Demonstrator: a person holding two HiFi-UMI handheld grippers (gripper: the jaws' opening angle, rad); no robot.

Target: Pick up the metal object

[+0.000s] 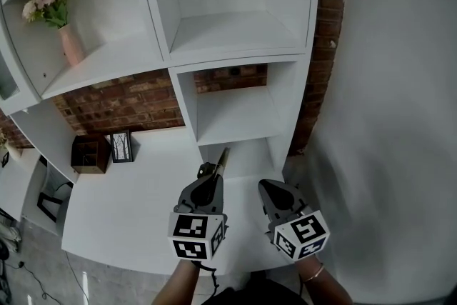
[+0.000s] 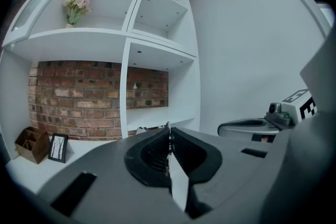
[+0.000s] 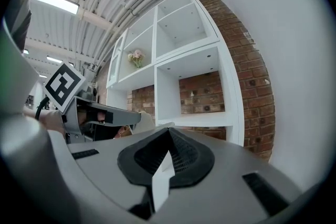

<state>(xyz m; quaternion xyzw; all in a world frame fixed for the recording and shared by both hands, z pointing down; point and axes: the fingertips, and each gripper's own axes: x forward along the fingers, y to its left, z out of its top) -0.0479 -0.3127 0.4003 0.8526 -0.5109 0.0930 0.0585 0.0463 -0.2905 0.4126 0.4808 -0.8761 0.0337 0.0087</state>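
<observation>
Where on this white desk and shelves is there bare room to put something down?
The desk is bare right of the picture frame; the upper cubby and middle cubby are empty. Crowded: the wooden organiser corner and around the vase.

Left tongs (image 1: pixel 209 171) gripping metal object (image 1: pixel 223 156), white shelving (image 1: pixel 228 33)

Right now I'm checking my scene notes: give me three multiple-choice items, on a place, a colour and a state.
1. Where does the vase stand? A on the desk; B on an upper left shelf; C on the floor.
2. What colour is the vase? A pink; B blue; C black.
3. The left gripper is: A wide open; B shut on the metal object; C out of view.
B: it stands high on the left shelf. A: its body is pink. B: the object sticks out from closed jaws.
</observation>
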